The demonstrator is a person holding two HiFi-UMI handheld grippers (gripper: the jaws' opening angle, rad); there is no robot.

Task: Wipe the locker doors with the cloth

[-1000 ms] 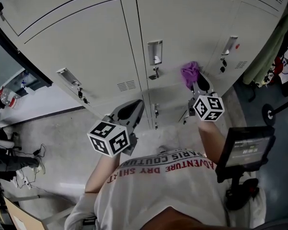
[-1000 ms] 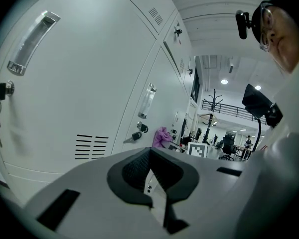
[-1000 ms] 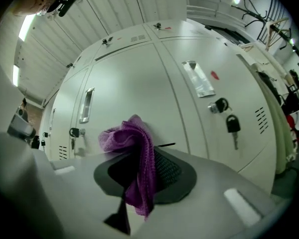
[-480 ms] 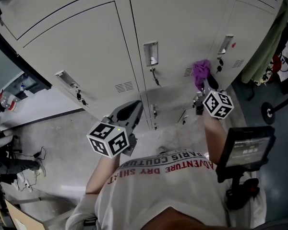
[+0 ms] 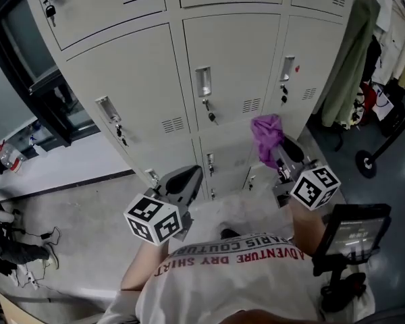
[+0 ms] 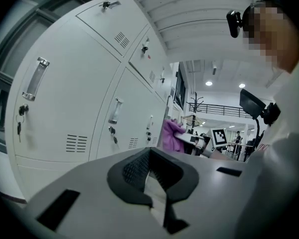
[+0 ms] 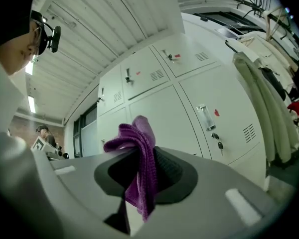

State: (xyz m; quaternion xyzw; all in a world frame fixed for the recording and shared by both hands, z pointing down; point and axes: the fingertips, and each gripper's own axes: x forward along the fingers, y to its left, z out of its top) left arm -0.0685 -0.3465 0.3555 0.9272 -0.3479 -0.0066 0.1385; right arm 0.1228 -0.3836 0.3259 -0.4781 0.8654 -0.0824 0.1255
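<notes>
Cloth (image 7: pixel 142 166): purple, crumpled, folds drooping | pinched in right gripper (image 7: pixel 139 180)

Two grey hand-held grippers are in view: the left gripper (image 5: pixel 186 175) near left and the right gripper (image 5: pixel 278 152) near right. Each carries one cube with black-and-white square markers, making two marker cubes (image 5: pixel 153 219) (image 5: pixel 315 186). There is one purple microfibre cloth (image 5: pixel 266 137).

Three pale grey metal locker doors (image 5: pixel 121 66) (image 5: pixel 233 52) (image 5: pixel 310 46) stand whole in the middle row, and three more above them are cut off by the far edge. The middle row has three silver recessed handles (image 5: pixel 105 107) (image 5: pixel 202 81) (image 5: pixel 287 66) and three slotted vents (image 5: pixel 171 124) (image 5: pixel 251 104) (image 5: pixel 308 94), one of each per door. The right door bears one small red dot (image 5: pixel 296 68).

One black flat screen on a stand (image 5: pixel 354 231) sits near right. One pale green coat (image 5: pixel 347 59) hangs far right.
</notes>
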